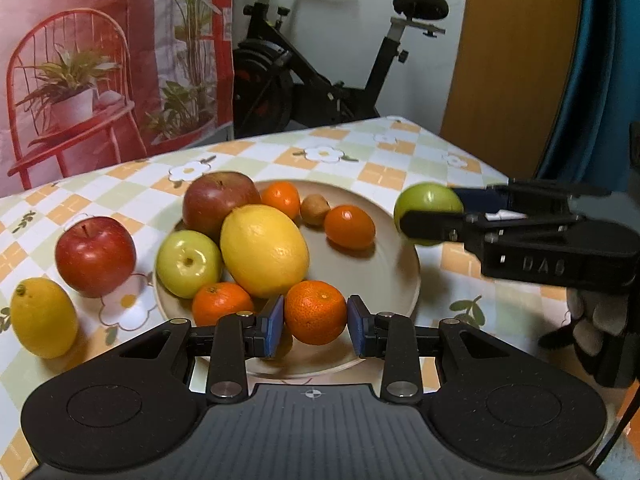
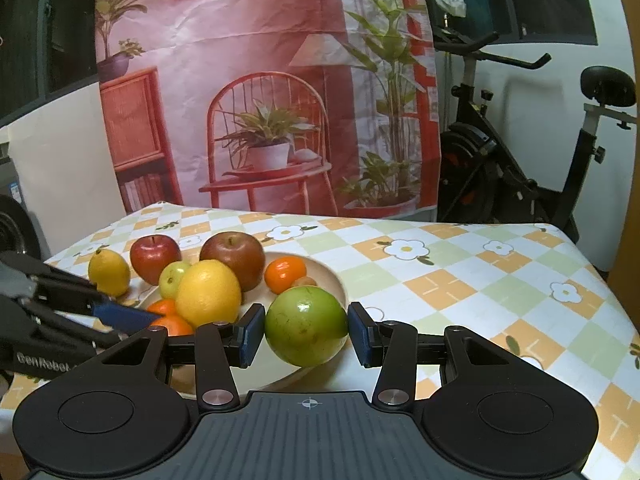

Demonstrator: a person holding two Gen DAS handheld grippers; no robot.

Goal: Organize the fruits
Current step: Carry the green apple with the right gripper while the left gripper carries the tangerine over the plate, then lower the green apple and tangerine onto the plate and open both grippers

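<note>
My left gripper [image 1: 315, 322] is shut on an orange mandarin [image 1: 315, 308], held just over the near part of a beige plate [image 1: 384, 280]. The plate carries a big lemon [image 1: 264, 250], a dark red apple [image 1: 220, 202], a small green apple [image 1: 189, 263], a kiwi [image 1: 315, 210] and three more mandarins. My right gripper [image 2: 306, 332] is shut on a large green apple [image 2: 306, 326] by the plate's rim [image 2: 334, 280]. From the left wrist view that gripper [image 1: 438, 212] and its apple [image 1: 426, 198] hang at the plate's right side.
A red apple [image 1: 95, 255] and a second lemon [image 1: 43, 317] lie on the checked tablecloth [image 1: 400, 160] left of the plate. Behind the table stand an exercise bike [image 1: 320, 80] and a printed backdrop [image 1: 100, 60]. The table edge runs along the right.
</note>
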